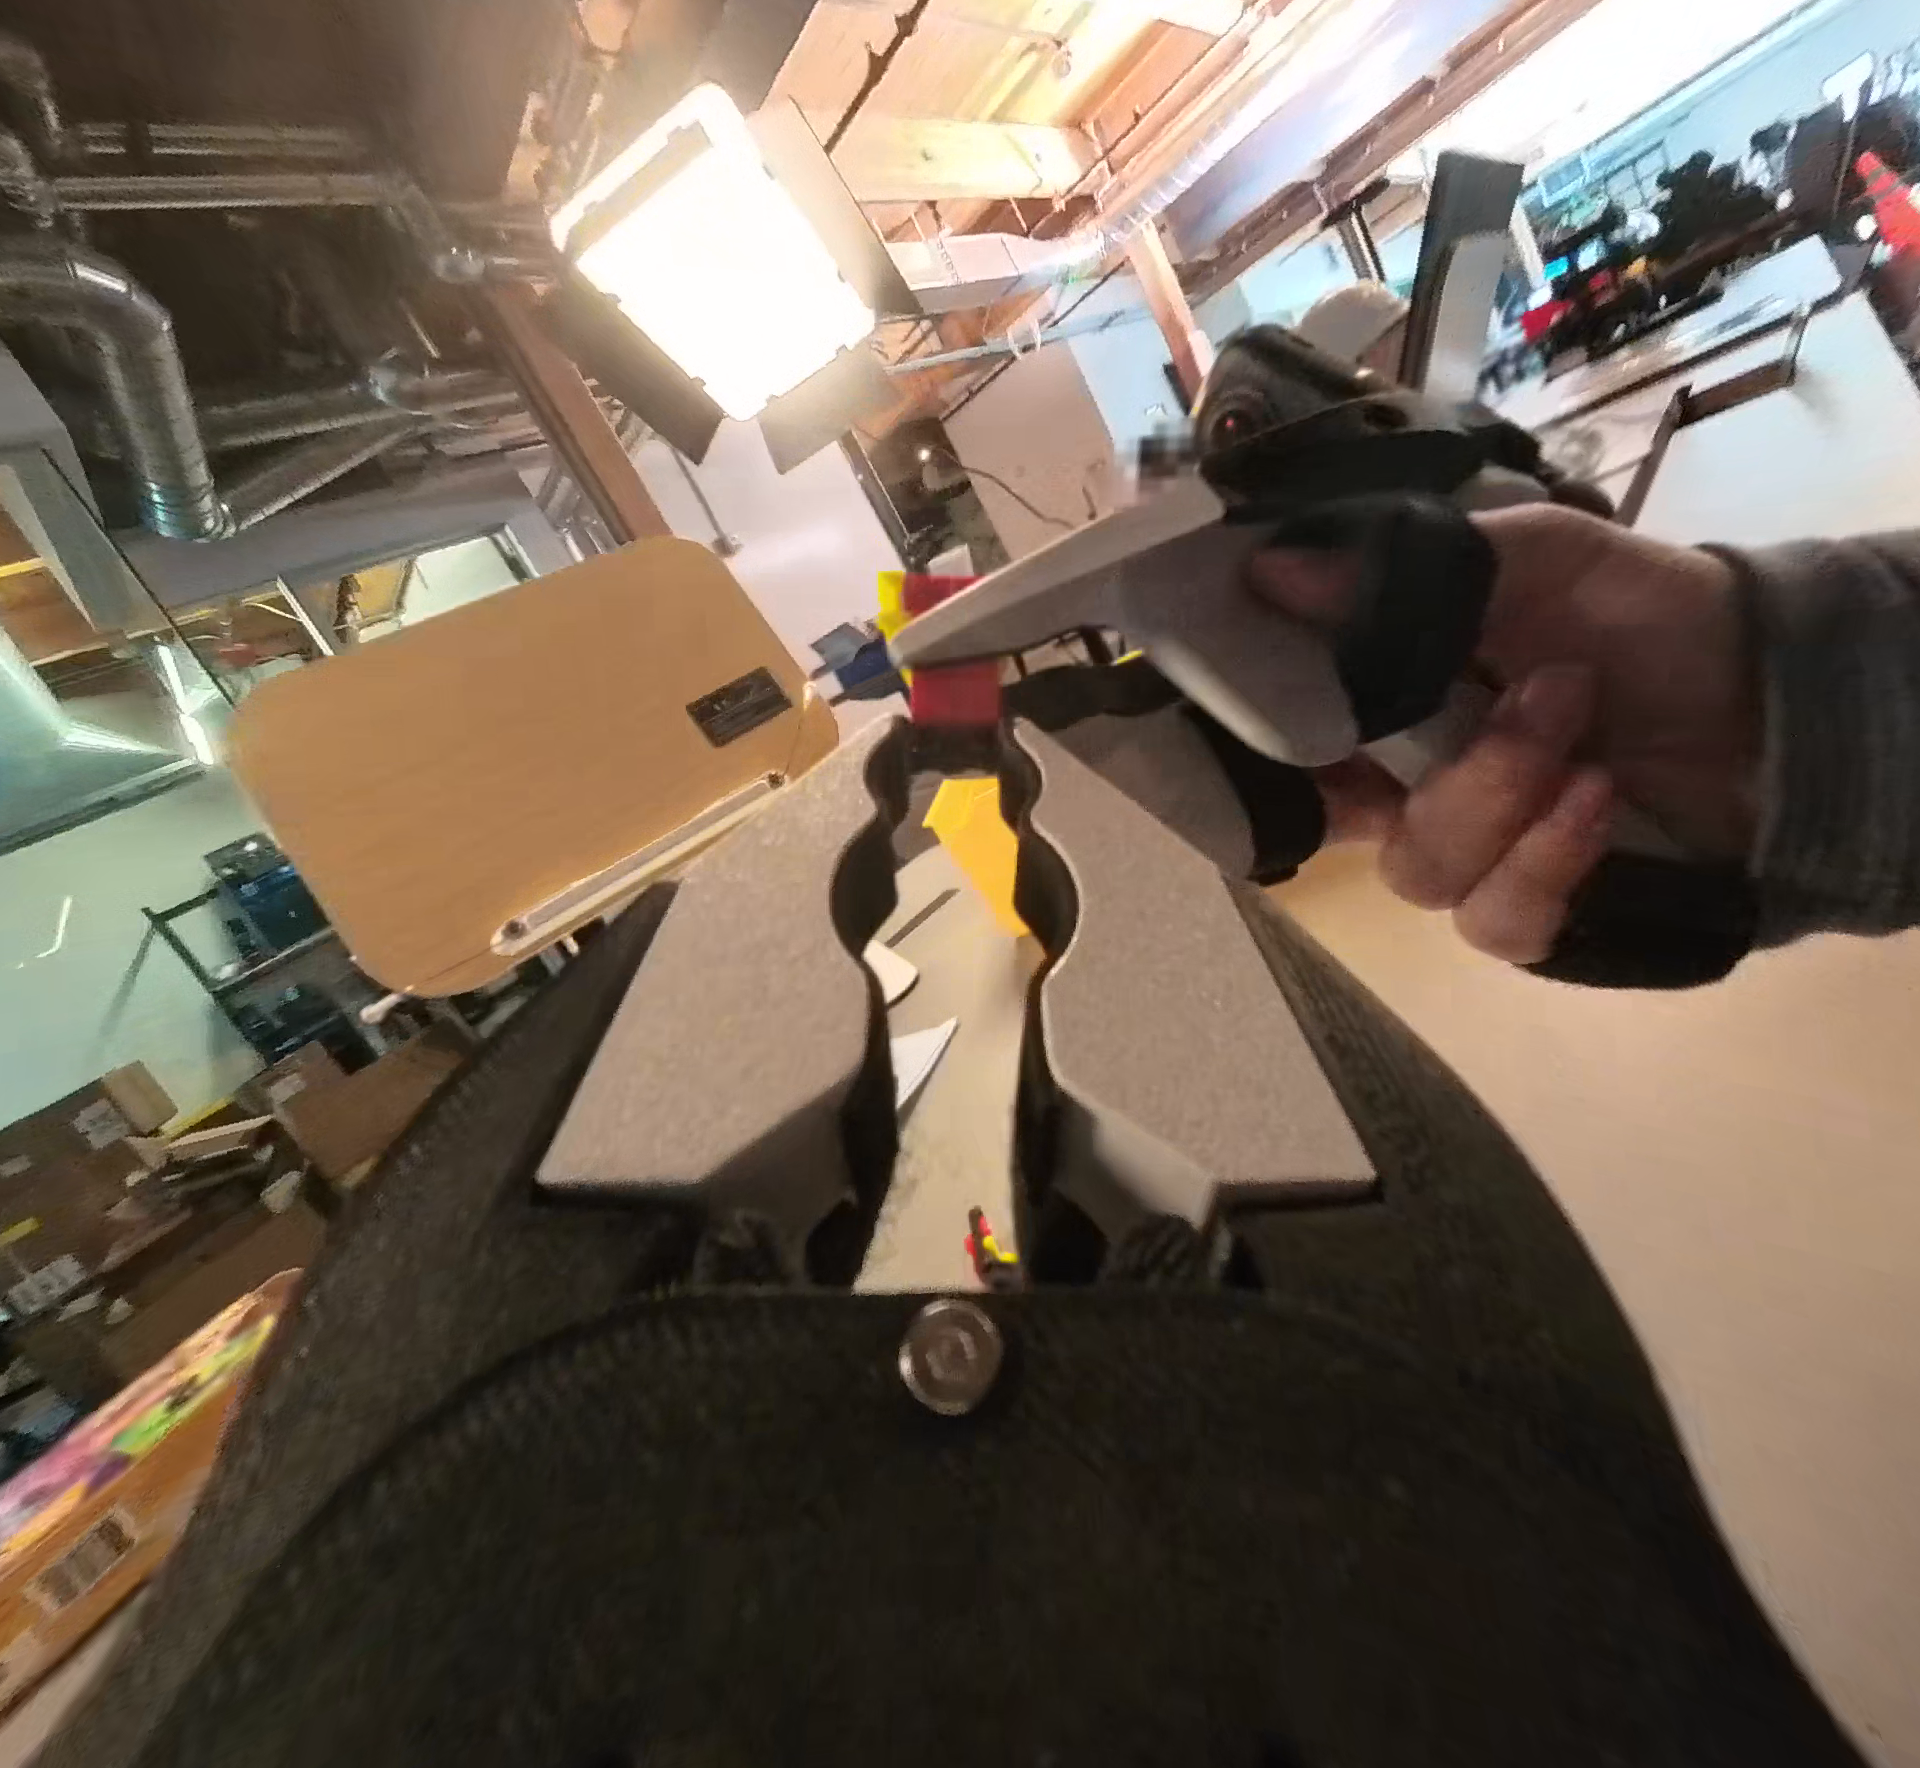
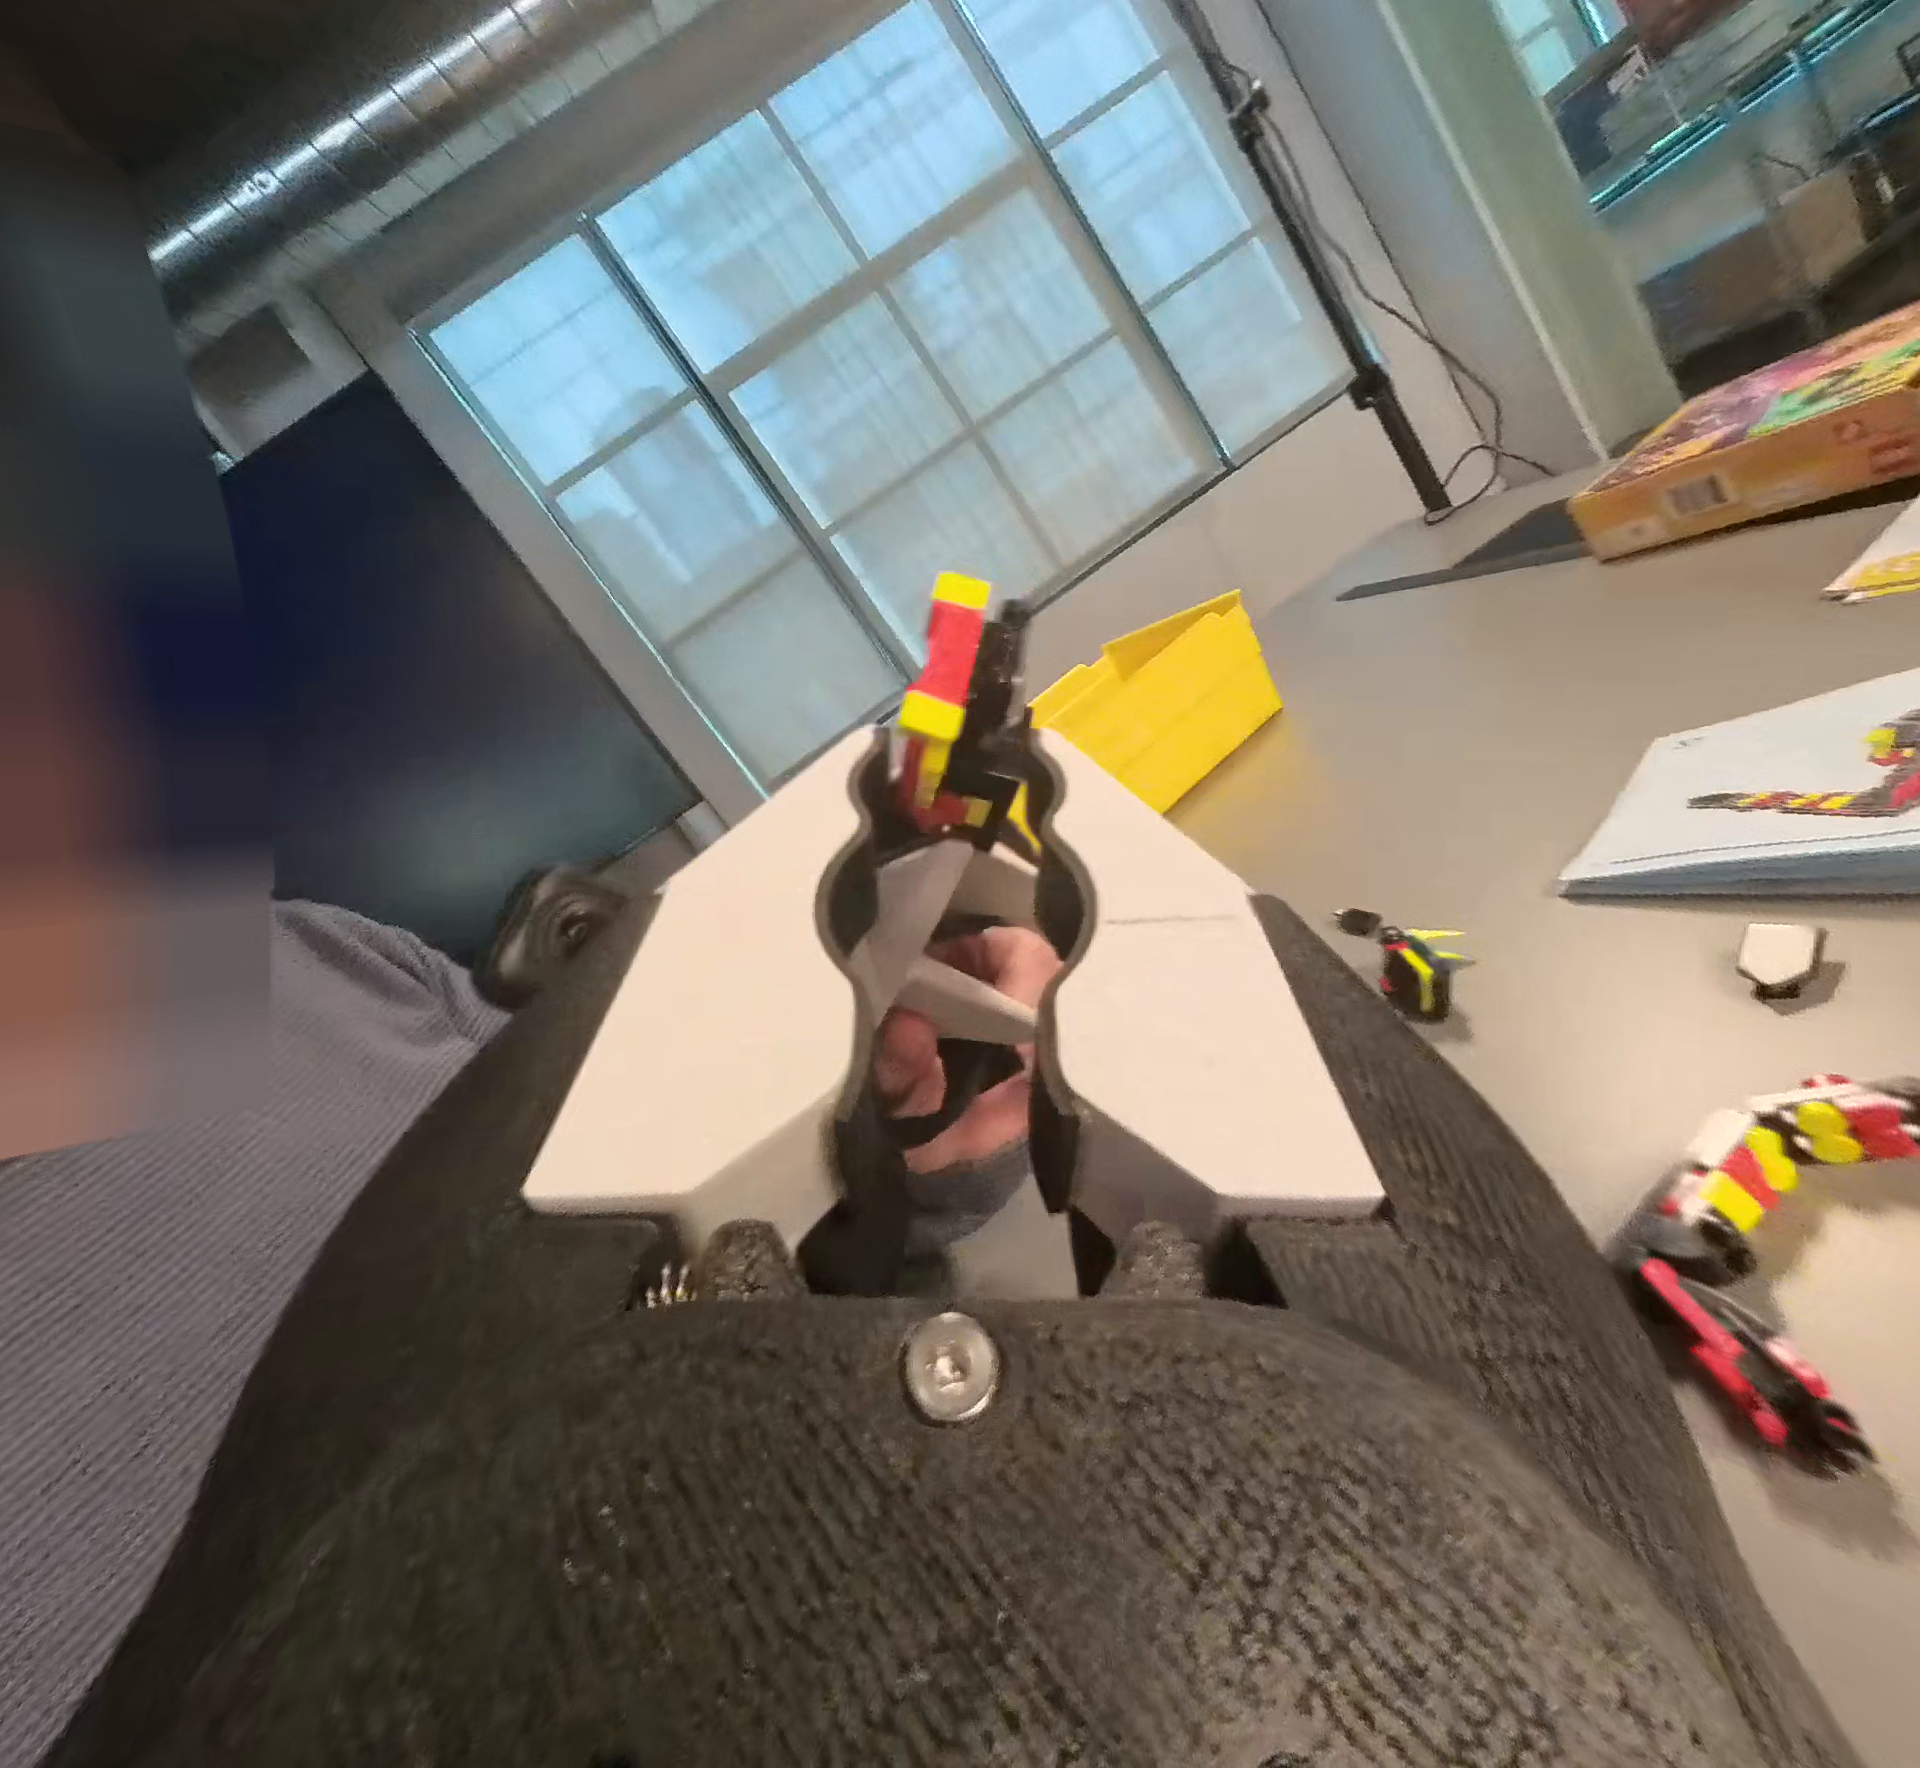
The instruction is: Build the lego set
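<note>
Both my grippers are clamped on the same little red, yellow and black lego piece (image 1: 951, 690), held up over the table (image 2: 1507, 783): left gripper (image 1: 954, 750) from below, right gripper (image 2: 951, 783) from the side.

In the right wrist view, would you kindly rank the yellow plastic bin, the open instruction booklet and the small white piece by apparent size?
1. Open instruction booklet, though cut off by the frame edge.
2. Yellow plastic bin, farther away.
3. Small white piece.
</note>
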Motion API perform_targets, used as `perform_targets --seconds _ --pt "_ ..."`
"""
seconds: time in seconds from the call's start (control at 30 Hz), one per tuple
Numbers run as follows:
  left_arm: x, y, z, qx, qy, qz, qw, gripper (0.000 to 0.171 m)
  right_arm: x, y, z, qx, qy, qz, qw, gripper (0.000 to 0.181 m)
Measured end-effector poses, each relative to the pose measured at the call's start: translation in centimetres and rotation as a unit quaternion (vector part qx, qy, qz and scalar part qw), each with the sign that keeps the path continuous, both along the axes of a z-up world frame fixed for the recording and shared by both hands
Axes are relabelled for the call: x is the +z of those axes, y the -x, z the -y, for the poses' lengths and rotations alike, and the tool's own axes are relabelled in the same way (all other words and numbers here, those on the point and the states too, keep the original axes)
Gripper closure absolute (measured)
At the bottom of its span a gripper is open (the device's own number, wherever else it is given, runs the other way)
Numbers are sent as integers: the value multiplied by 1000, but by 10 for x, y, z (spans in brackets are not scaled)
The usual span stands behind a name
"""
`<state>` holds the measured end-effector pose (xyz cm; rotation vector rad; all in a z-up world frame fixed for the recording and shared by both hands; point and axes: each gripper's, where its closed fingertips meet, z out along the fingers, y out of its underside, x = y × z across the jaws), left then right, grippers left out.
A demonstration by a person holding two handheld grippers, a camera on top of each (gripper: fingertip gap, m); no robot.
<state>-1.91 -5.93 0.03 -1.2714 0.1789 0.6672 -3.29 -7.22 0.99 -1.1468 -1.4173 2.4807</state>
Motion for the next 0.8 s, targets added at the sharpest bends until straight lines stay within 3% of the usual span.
perform_targets --seconds 0.27,0.33,0.37,0.43,0.5,0.6,0.73,0.8 --pt "-24 29 -30 35 55 -36 997 157 -17 28 -36 -34 16 6 999 162" --pt "-32 32 -36 -2 72 3 997 156 -24 33 -43 -38 19 23 999 162" --pt "-42 32 -40 -39 104 32 993 145 -28 37 -49 -48 17 31 998 162" --pt "-70 37 -41 -86 190 77 975 123 -35 42 -65 -80 21 43 996 163" --pt "-105 38 -39 -134 291 100 942 120 -45 48 -82 -126 13 57 990 162" --pt "-144 40 -35 -156 404 83 898 118 -62 53 -92 -176 -7 76 981 162" --pt "-171 45 -42 -146 468 42 871 115 -78 56 -97 -212 -7 97 973 161" --pt "-174 44 -46 -153 470 42 868 129 -80 56 -102 -229 5 103 968 162"
